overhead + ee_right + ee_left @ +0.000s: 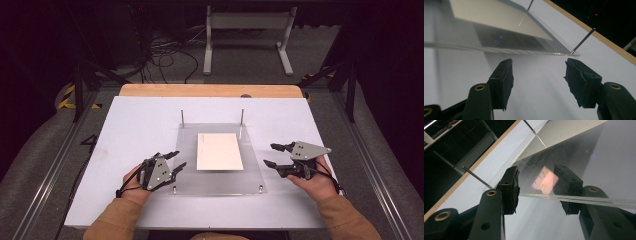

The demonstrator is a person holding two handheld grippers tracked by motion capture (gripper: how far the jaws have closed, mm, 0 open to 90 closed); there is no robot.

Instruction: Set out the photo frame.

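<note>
Forearms in tan sleeves point(116, 220) enter at the near edge, one gripper per hand.

Left side: left gripper point(174, 161) sits at the near-left edge of the clear acrylic plate point(220, 179). In the left gripper view its jaws straddle that edge, one pad point(510, 188) left of the plate and one pad point(567, 185) right of it. Whether the pads actually press the plate I cannot tell; a gap shows between the left pad and the edge.

Centre: acrylic plate stands on short pegs over the white table top point(135, 130). Two thin metal pins point(182, 119) rise at its far corners, two peg heads show near its near corners. White paper sheet point(219, 151) lies flat mid-plate, long side running near to far, well clear of both grippers.

Right side: right gripper point(274, 155) hovers just beside the plate's right edge, not touching. Jaws apart, nothing between them; the right gripper view shows bare table under the pads point(504, 80) and the plate edge point(499, 50) beyond the tips.

Far: wooden table edge point(210, 90), then a white frame point(247, 37) and cables on the floor.
</note>
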